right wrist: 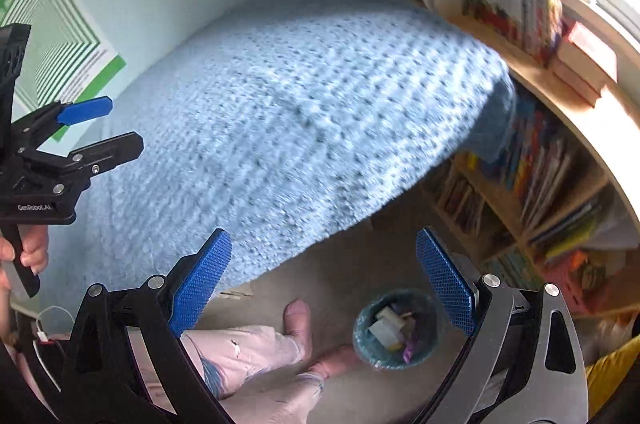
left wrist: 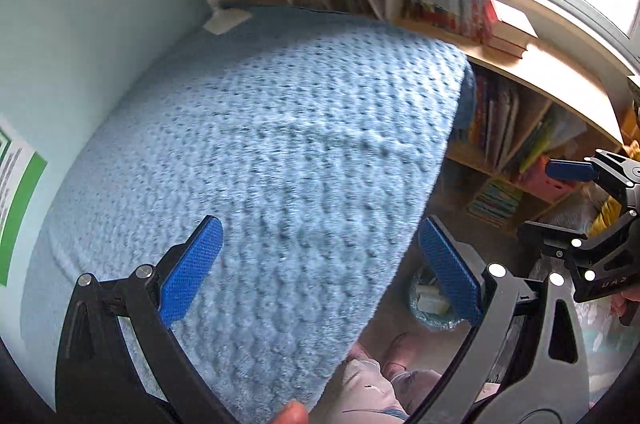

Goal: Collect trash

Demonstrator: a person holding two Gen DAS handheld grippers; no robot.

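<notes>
A small blue waste bin (right wrist: 394, 330) lined with a bag stands on the floor beside the bed and holds several scraps of paper and wrappers. It shows partly behind a finger in the left wrist view (left wrist: 430, 304). My left gripper (left wrist: 320, 264) is open and empty above the bed's near edge. It also shows at the left of the right wrist view (right wrist: 106, 128). My right gripper (right wrist: 324, 276) is open and empty above the floor and the bin. It also shows at the right of the left wrist view (left wrist: 560, 200). No loose trash shows on the bed.
A bed with a light blue textured blanket (left wrist: 260, 144) fills the middle. Low wooden bookshelves (right wrist: 540, 184) full of books run along the right under a window. The person's legs and bare feet (right wrist: 298, 320) stand on the beige floor by the bin.
</notes>
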